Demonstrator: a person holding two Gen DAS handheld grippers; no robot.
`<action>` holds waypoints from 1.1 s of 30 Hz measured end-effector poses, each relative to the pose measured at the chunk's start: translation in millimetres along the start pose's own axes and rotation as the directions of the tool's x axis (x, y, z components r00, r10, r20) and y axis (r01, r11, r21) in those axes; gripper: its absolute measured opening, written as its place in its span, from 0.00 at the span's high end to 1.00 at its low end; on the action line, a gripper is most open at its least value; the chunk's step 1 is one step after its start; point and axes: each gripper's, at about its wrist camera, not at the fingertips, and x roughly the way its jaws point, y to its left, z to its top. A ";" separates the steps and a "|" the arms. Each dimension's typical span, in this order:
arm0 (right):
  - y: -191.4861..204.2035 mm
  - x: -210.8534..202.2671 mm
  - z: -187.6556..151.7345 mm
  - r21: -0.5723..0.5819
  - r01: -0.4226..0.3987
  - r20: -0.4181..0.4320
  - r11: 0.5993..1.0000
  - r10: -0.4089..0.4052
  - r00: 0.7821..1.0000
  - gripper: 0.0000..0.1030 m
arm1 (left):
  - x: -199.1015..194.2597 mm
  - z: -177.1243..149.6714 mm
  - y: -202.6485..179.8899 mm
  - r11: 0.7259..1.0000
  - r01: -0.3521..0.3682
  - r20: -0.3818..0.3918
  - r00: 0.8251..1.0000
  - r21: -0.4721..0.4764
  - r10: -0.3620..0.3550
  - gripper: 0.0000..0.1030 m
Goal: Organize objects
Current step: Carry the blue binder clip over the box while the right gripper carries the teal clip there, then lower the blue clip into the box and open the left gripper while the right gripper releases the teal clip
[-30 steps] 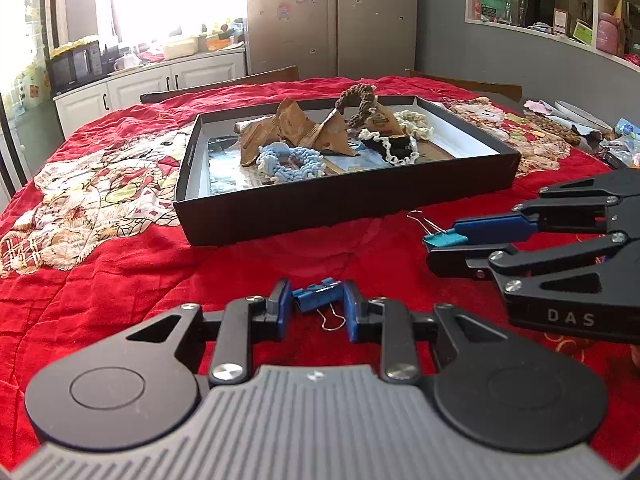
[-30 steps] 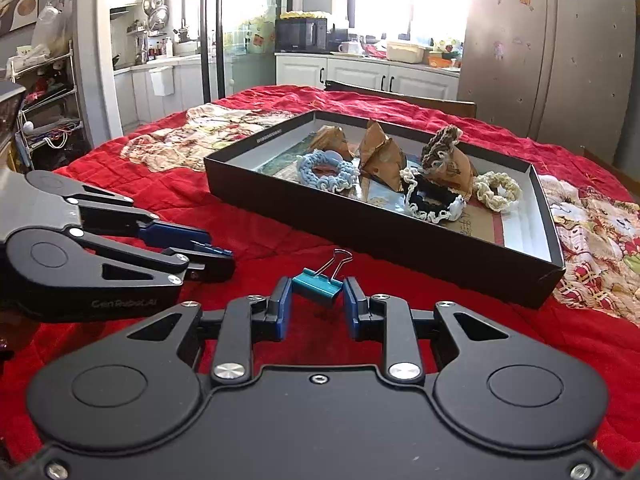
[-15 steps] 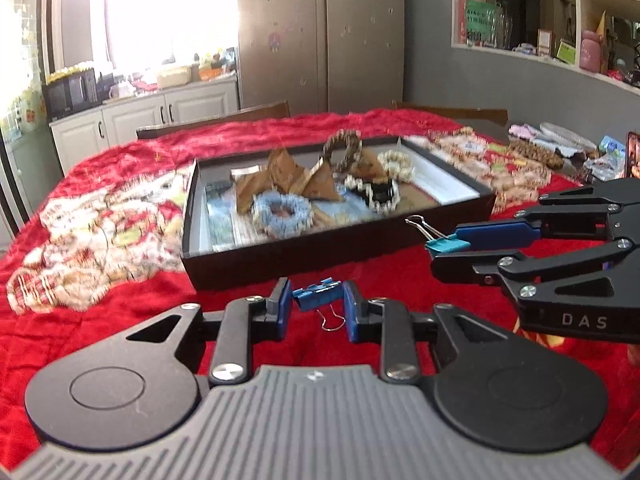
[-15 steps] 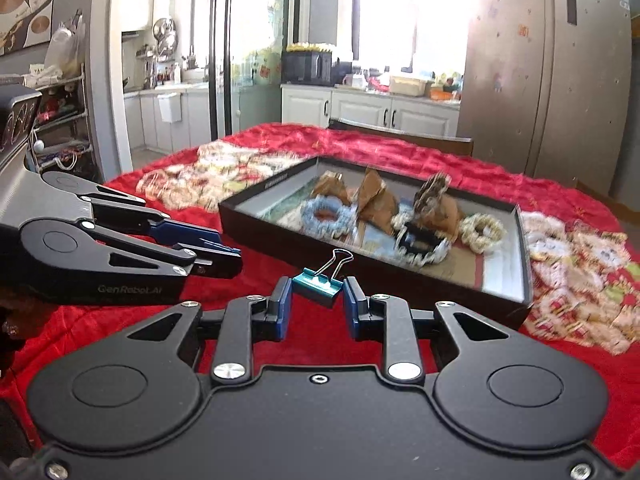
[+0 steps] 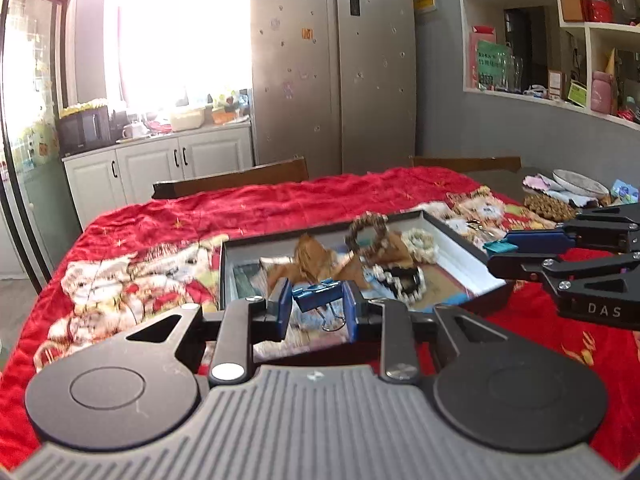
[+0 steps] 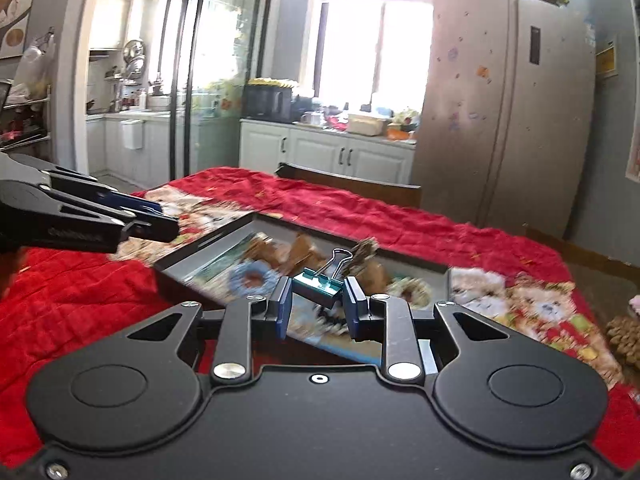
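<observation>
My left gripper [image 5: 317,307] is shut on a blue binder clip [image 5: 318,298], its wire handles hanging down, held above the near edge of the black tray [image 5: 460,232]. My right gripper [image 6: 317,302] is shut on a teal binder clip [image 6: 318,285], its handles pointing up, also over the tray [image 6: 176,254]. The tray holds brown paper wedges [image 5: 310,256], a blue scrunchie [image 6: 252,278], and beaded bracelets [image 5: 400,278]. The right gripper shows at the right edge of the left wrist view [image 5: 500,254]; the left gripper shows at the left of the right wrist view [image 6: 164,222].
The table has a red patterned cloth [image 5: 168,248]. Wooden chair backs [image 5: 232,178] stand at its far side. Plates and small items [image 5: 576,190] lie at the far right. White cabinets [image 6: 320,152] and a fridge [image 5: 332,64] are behind.
Both grippers have risen from near the cloth and moved forward over the tray, each still holding its clip.
</observation>
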 end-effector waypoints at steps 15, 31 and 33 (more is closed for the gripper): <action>-23.2 75.1 17.4 0.008 0.051 -0.045 0.999 -0.051 0.998 0.75 | 72.8 18.0 -6.5 1.000 -0.018 -0.045 0.999 0.023 0.019 0.70; -40.2 146.8 -7.8 0.091 0.020 -0.113 0.996 -0.009 0.994 0.75 | 133.1 -0.7 -5.3 1.000 -0.011 -0.123 0.992 0.025 0.014 0.70; -39.8 153.5 -11.7 0.094 0.014 -0.125 0.995 -0.002 0.992 0.75 | 138.4 -4.5 -4.3 1.000 -0.011 -0.135 0.991 0.026 0.014 0.70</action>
